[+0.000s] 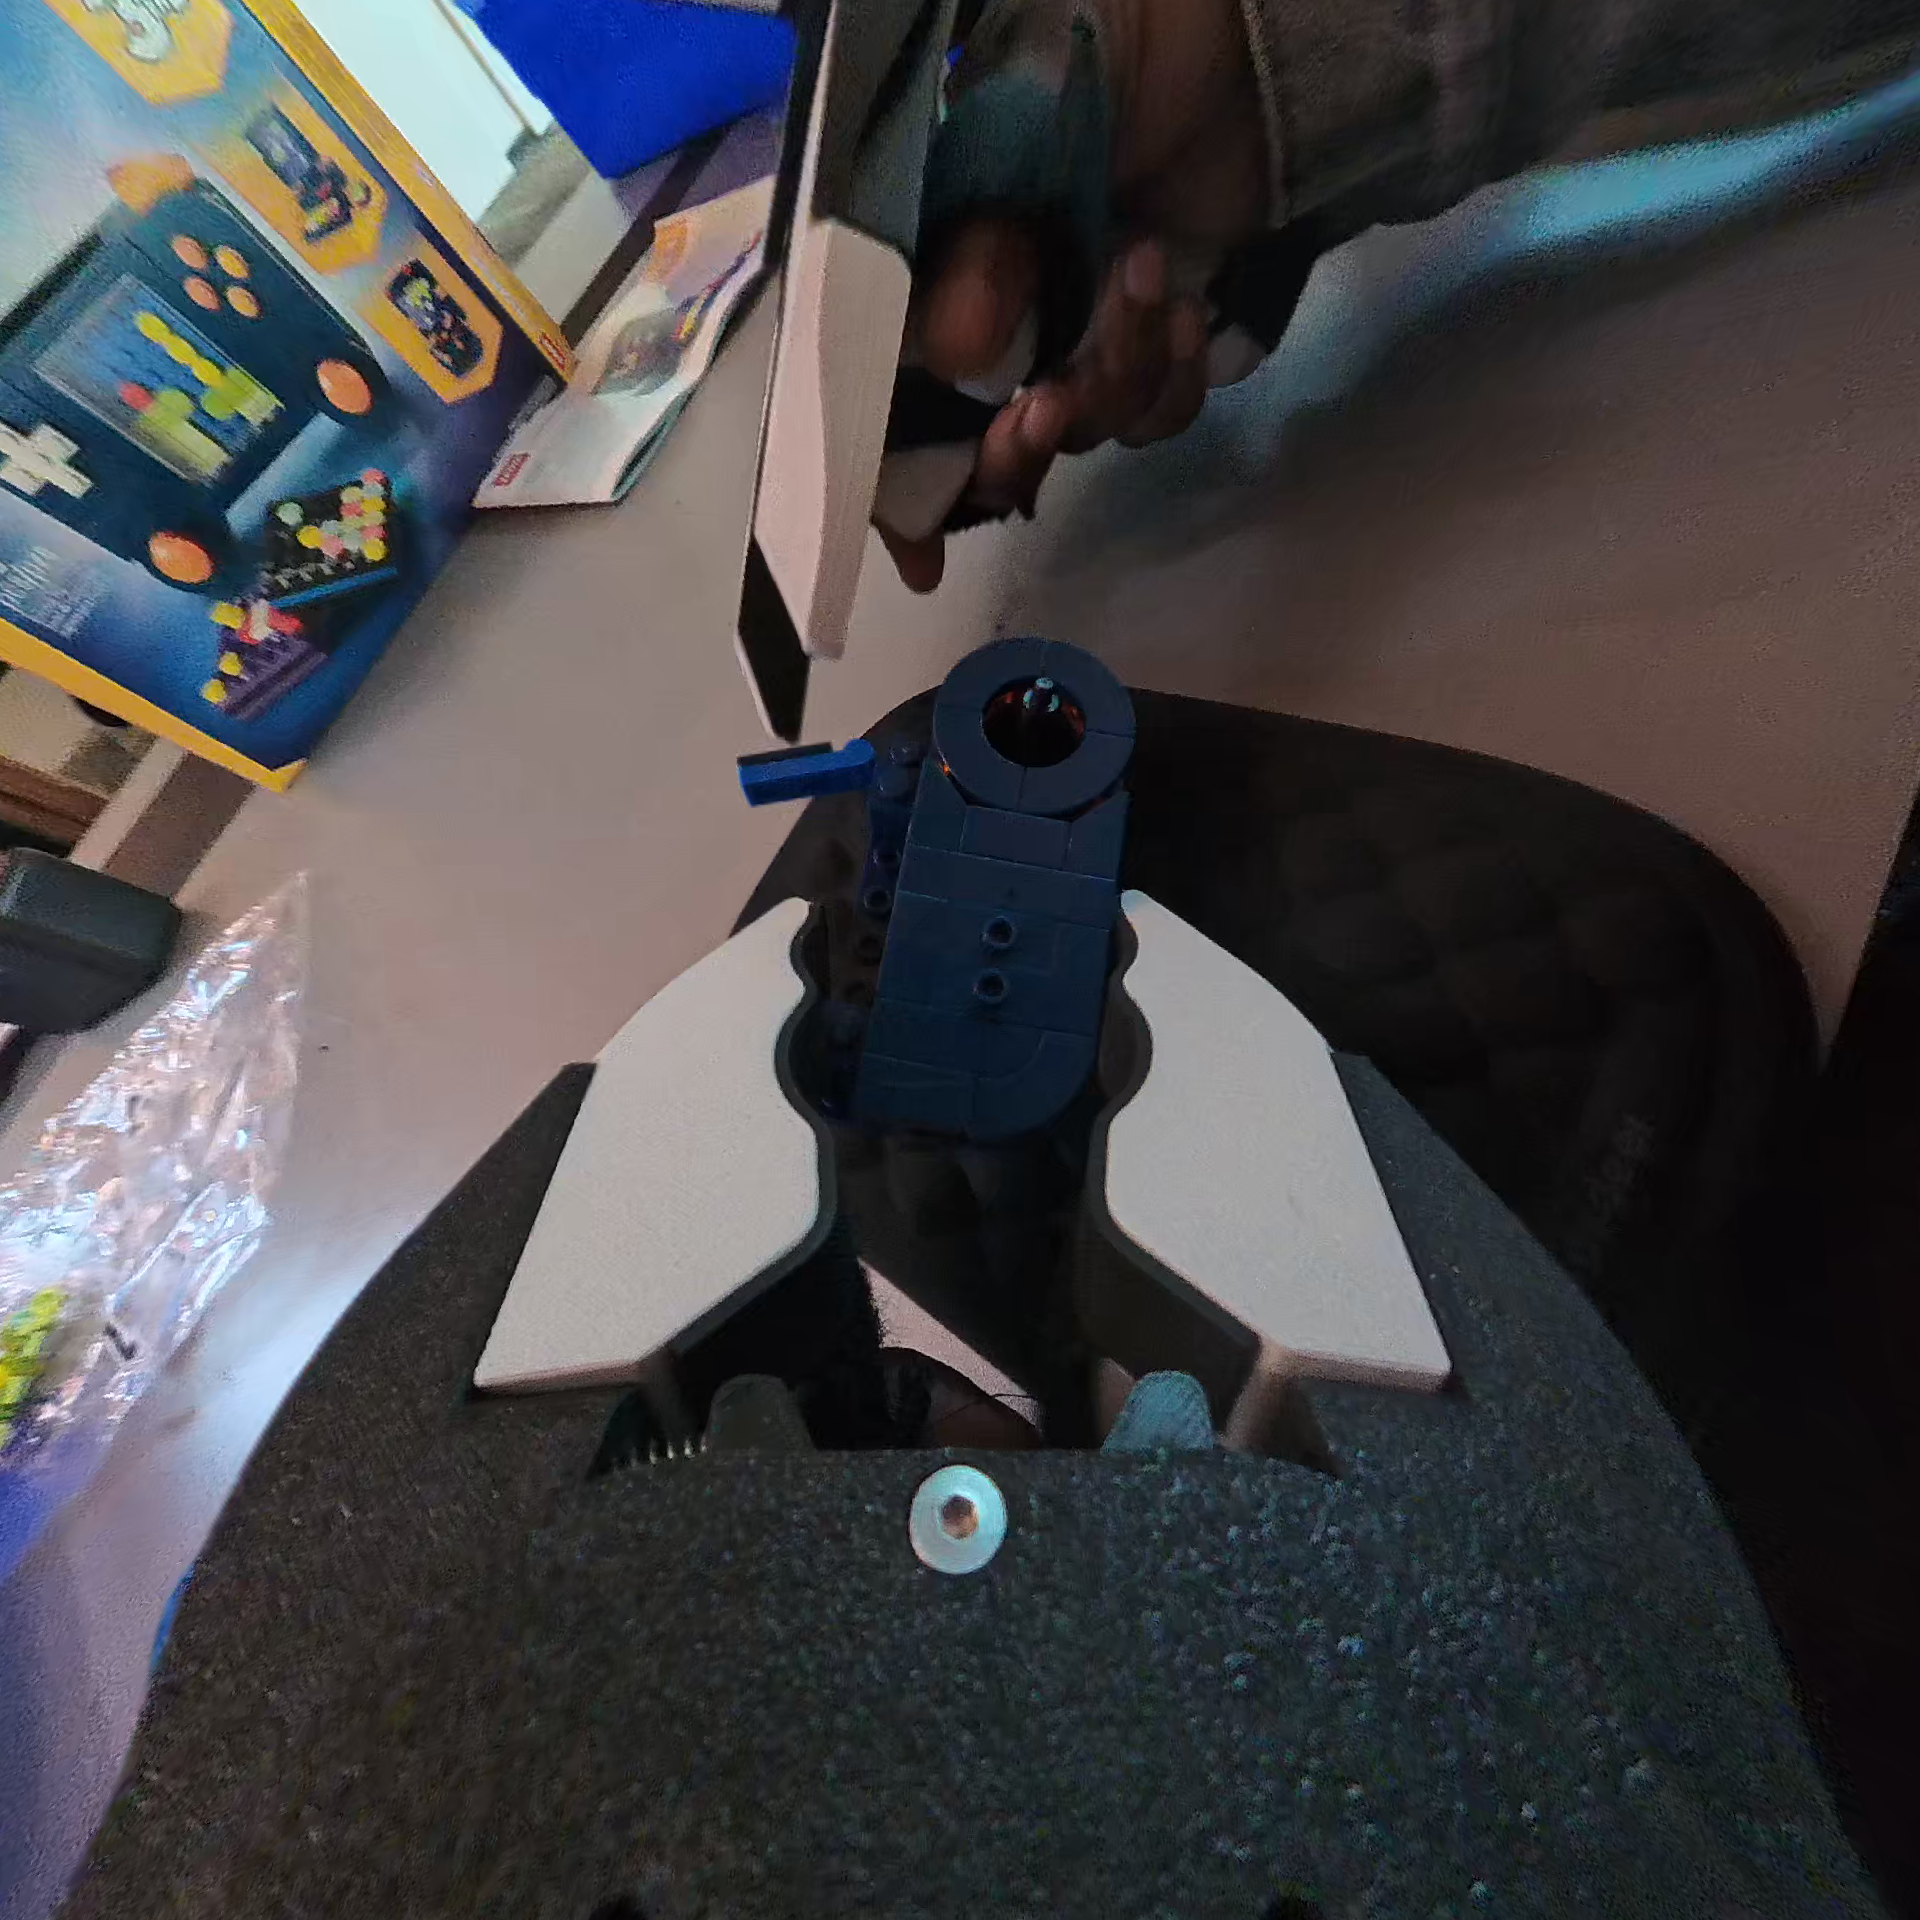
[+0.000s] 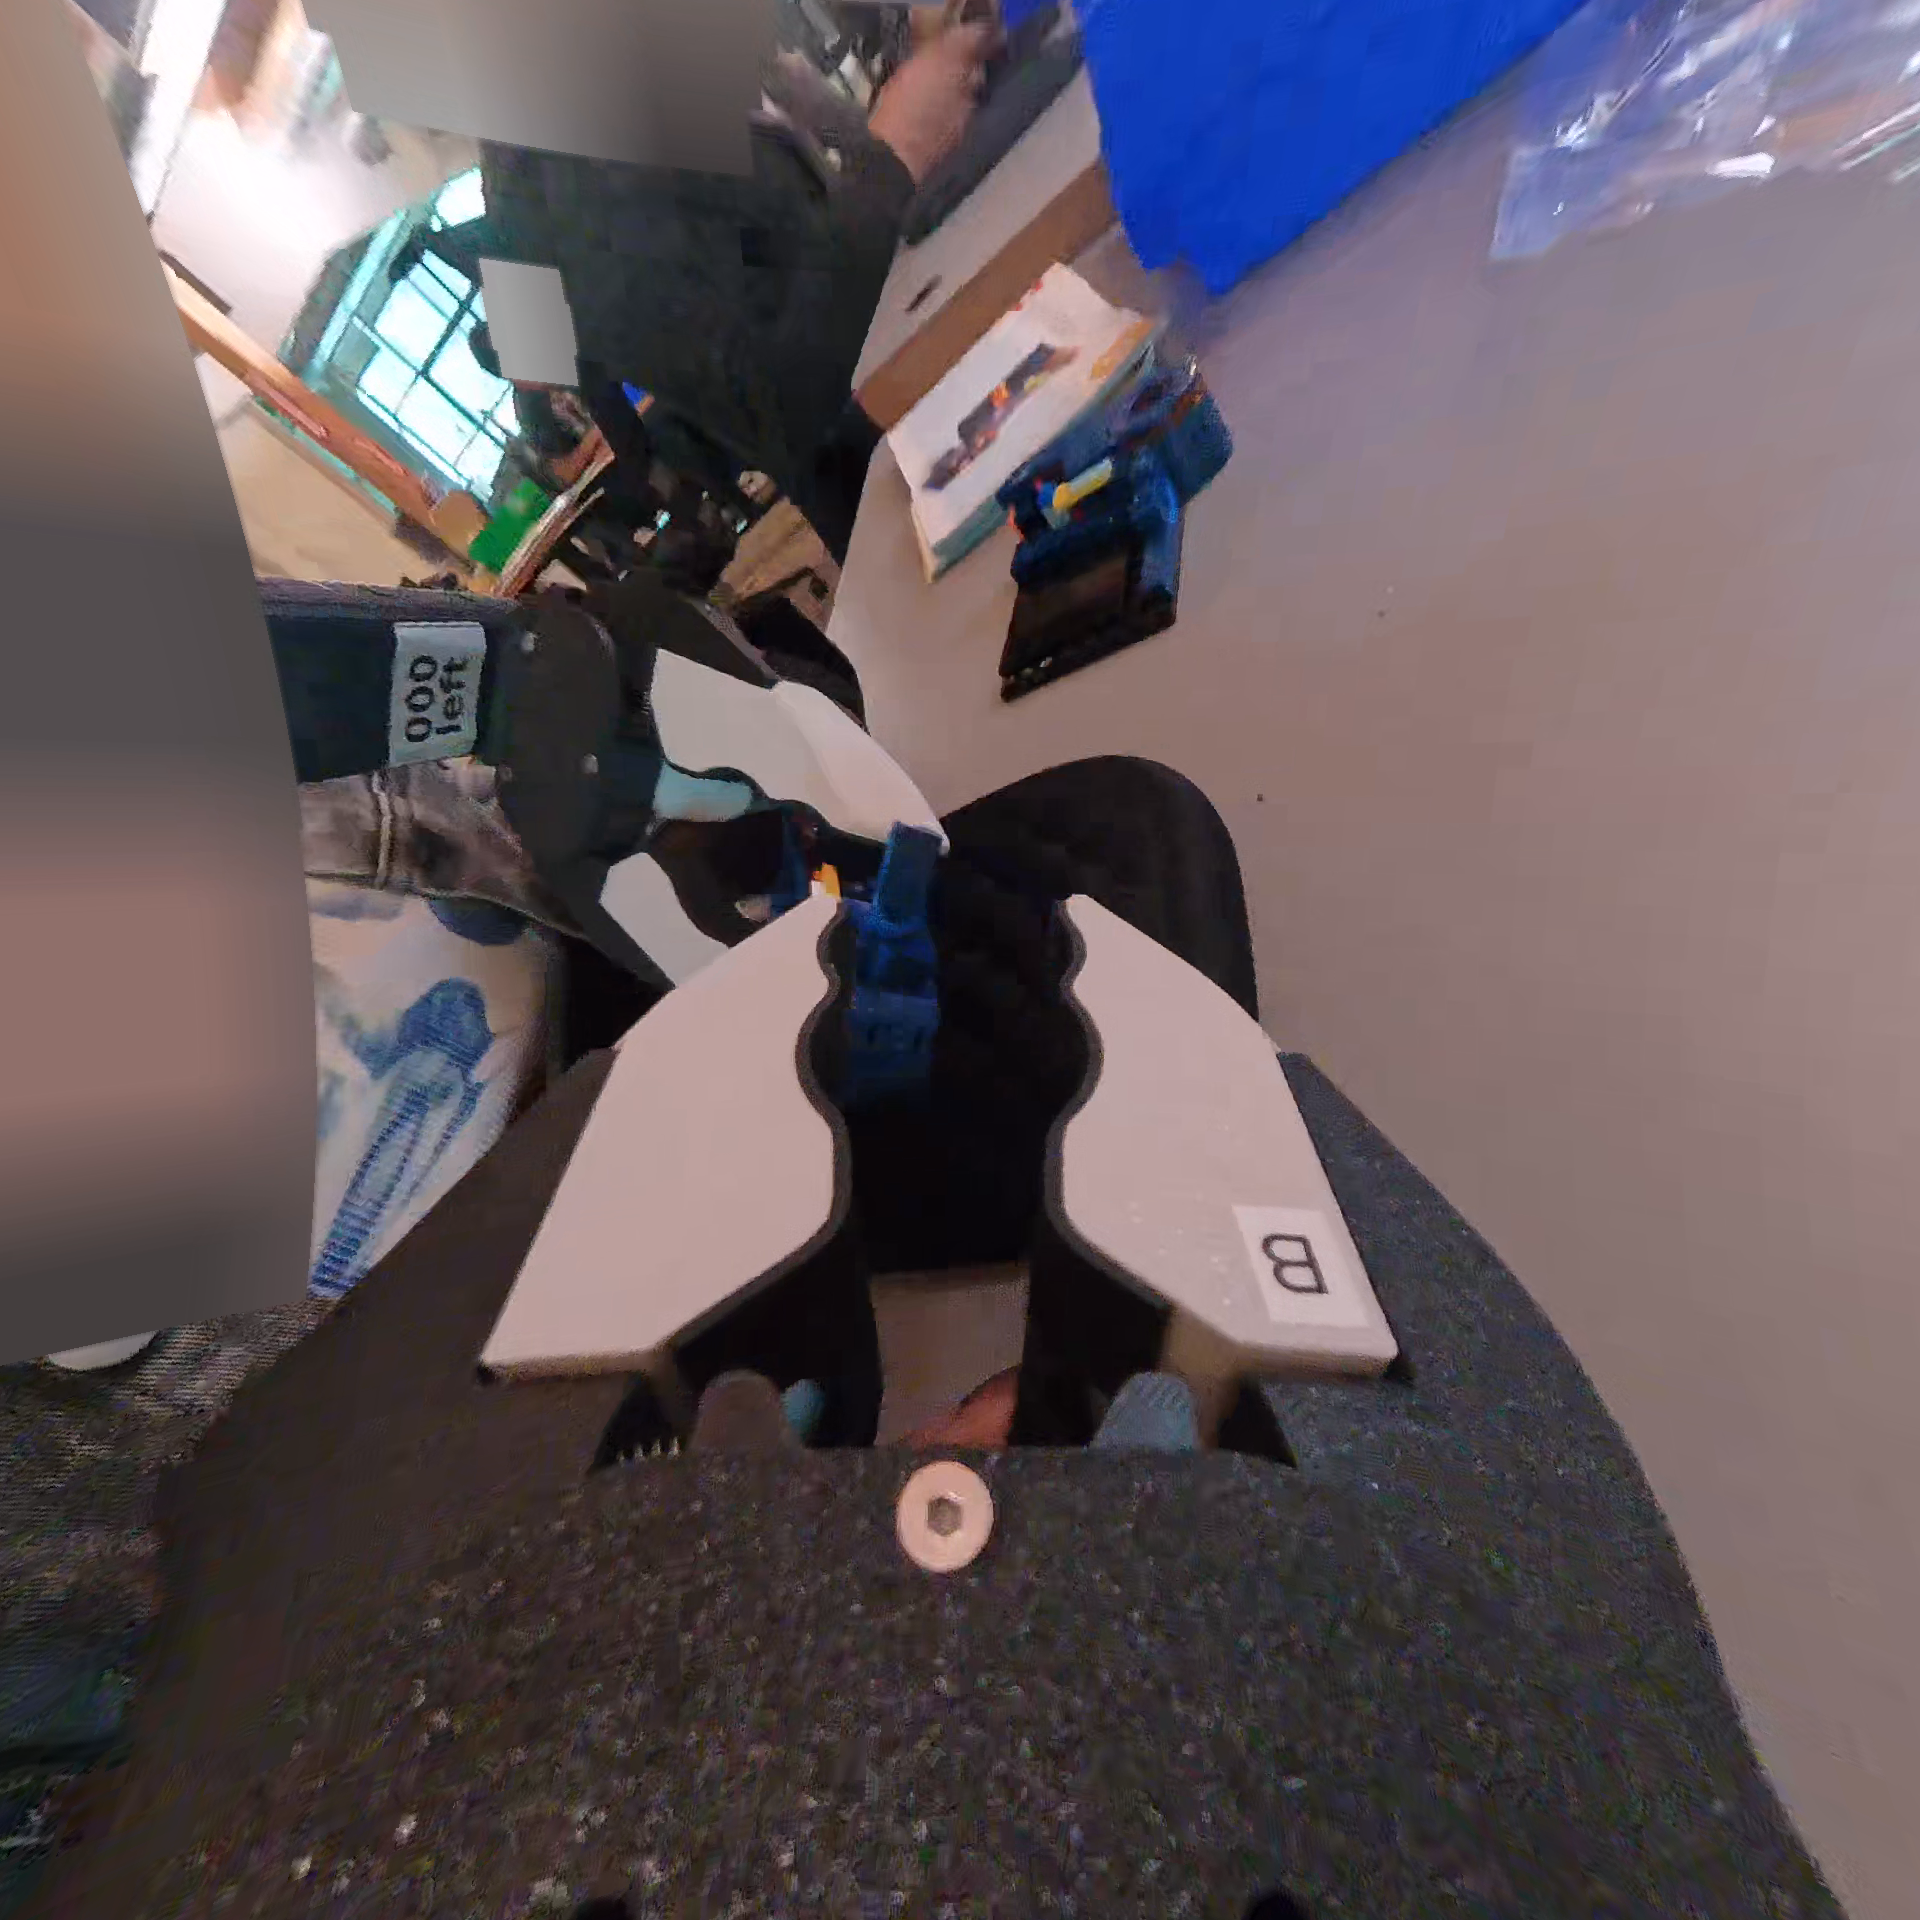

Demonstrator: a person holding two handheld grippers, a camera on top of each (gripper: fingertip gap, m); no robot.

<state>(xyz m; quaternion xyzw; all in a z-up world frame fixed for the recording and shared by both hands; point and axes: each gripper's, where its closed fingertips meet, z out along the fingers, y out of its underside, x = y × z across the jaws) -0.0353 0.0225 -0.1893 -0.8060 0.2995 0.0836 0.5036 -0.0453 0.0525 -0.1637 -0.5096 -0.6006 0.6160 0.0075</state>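
Observation:
My left gripper (image 1: 966,914) is shut on a dark blue brick assembly (image 1: 987,977) and holds it upright. The assembly has a round ring (image 1: 1029,727) on top and a small brighter blue piece (image 1: 802,774) sticking out to its left. My right gripper (image 2: 951,914) is open, and the blue assembly (image 2: 894,997) sits between its fingertips, close to the left finger. In the left wrist view the right gripper's finger (image 1: 821,447) comes down from above, its dark tip just over the small blue piece, with a hand (image 1: 1049,343) behind it. The left gripper (image 2: 623,748) also shows in the right wrist view.
A black pad (image 1: 1507,987) lies under both grippers on the pale table (image 1: 582,831). A colourful toy box (image 1: 208,364), a booklet (image 1: 623,395) and a clear bag of pieces (image 1: 135,1143) are to the left. Another brick build (image 2: 1112,520), a blue bin (image 2: 1299,125) and a person stand beyond.

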